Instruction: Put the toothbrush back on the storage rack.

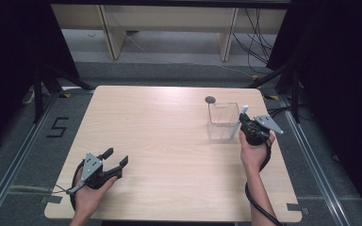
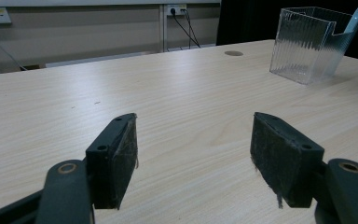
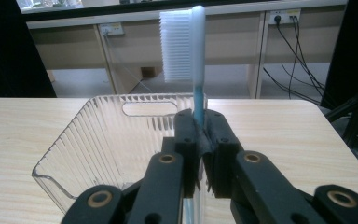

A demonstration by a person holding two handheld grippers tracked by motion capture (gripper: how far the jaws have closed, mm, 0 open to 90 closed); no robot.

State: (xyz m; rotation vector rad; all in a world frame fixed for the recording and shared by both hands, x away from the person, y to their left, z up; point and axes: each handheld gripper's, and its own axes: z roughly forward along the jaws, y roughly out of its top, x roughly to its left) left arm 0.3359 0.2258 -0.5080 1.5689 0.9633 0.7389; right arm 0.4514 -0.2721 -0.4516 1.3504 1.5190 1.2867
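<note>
Nearest the lens in the right gripper view, the right gripper (image 3: 204,140) has its two black jaws pressed tight on the pale blue plastic handle of a toothbrush (image 3: 196,56), whose white bristled head stands upright above them; the jaws sit right at the near rim of the clear ribbed plastic bin (image 3: 98,140), and the brush is over that rim, not yet down inside; so the pick-up looks done and the drop into the bin is what seems left. From above, the same bin (image 1: 222,121) stands on the light wooden table (image 1: 169,155), with the right gripper (image 1: 245,125) touching its right side; the left gripper (image 1: 115,160) rests well away from the bin toward the table's near-left corner, jaws spread wide with nothing between them; a small grey round disc (image 1: 210,99) lies just behind the bin.
</note>
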